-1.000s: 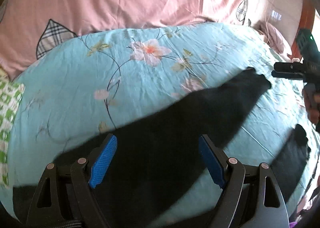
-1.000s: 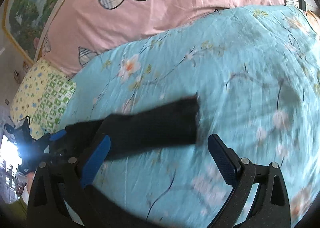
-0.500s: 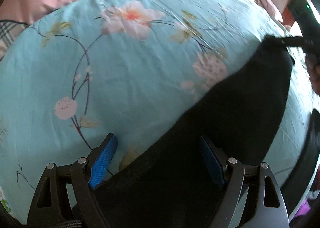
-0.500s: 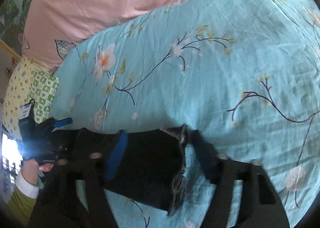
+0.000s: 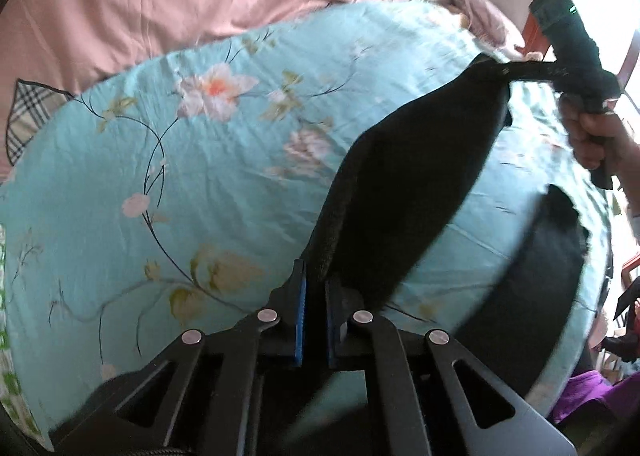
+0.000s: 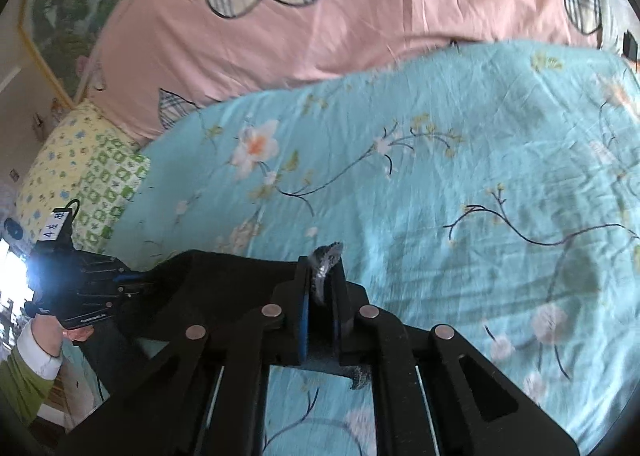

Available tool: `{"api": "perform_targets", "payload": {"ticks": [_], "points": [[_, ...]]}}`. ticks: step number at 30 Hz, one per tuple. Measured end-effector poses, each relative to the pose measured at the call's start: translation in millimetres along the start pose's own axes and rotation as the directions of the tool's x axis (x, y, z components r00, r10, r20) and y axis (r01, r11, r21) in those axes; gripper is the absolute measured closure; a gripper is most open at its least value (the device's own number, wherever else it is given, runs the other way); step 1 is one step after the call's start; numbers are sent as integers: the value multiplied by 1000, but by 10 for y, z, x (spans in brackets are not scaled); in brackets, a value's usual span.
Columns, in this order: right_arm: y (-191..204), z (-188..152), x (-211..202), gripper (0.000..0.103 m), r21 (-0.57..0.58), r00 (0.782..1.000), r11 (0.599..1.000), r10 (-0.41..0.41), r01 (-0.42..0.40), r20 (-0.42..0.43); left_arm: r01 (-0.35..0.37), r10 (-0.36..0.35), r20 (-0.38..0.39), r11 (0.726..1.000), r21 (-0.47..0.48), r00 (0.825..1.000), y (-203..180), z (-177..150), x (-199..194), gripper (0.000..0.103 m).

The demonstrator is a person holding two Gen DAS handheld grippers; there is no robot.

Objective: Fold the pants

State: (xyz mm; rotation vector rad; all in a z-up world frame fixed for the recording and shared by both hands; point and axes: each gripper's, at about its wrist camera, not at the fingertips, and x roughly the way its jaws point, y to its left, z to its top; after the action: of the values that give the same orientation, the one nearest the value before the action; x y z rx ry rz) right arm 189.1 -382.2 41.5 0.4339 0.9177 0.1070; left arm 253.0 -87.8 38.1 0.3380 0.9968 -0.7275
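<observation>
We are stretching the black fabric pants (image 5: 404, 191) above the turquoise floral bedsheet (image 5: 208, 183) between our 2 grippers, the left gripper (image 5: 316, 296) pinching 1 edge with its jaws clamped narrow and the right gripper (image 6: 322, 288) pinching the frayed hem likewise.

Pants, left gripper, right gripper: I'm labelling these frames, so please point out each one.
pants (image 5: 404, 191): left wrist view, middle of the lifted black leg.
left gripper (image 5: 314, 288): left wrist view, between its fingertips, clamped on cloth.
right gripper (image 6: 320, 276): right wrist view, between its fingertips, pinching the hem.
</observation>
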Motion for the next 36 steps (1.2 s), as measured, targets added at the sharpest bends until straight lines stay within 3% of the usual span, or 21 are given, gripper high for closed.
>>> {"api": "perform_targets", "payload": {"ticks": [14, 30, 36], "points": [[29, -820, -638, 94, -50, 995, 997, 68, -65, 74, 44, -41, 63, 997, -55, 997, -717, -794, -596, 97], [125, -1530, -1010, 94, -138, 985, 986, 116, -98, 131, 44, -28, 123, 991, -126, 992, -989, -1351, -743, 97], [172, -1692, -1063, 94, -182, 992, 981, 80, -61, 98, 55, -42, 122, 992, -111, 992, -1073, -1485, -721, 97]]}}
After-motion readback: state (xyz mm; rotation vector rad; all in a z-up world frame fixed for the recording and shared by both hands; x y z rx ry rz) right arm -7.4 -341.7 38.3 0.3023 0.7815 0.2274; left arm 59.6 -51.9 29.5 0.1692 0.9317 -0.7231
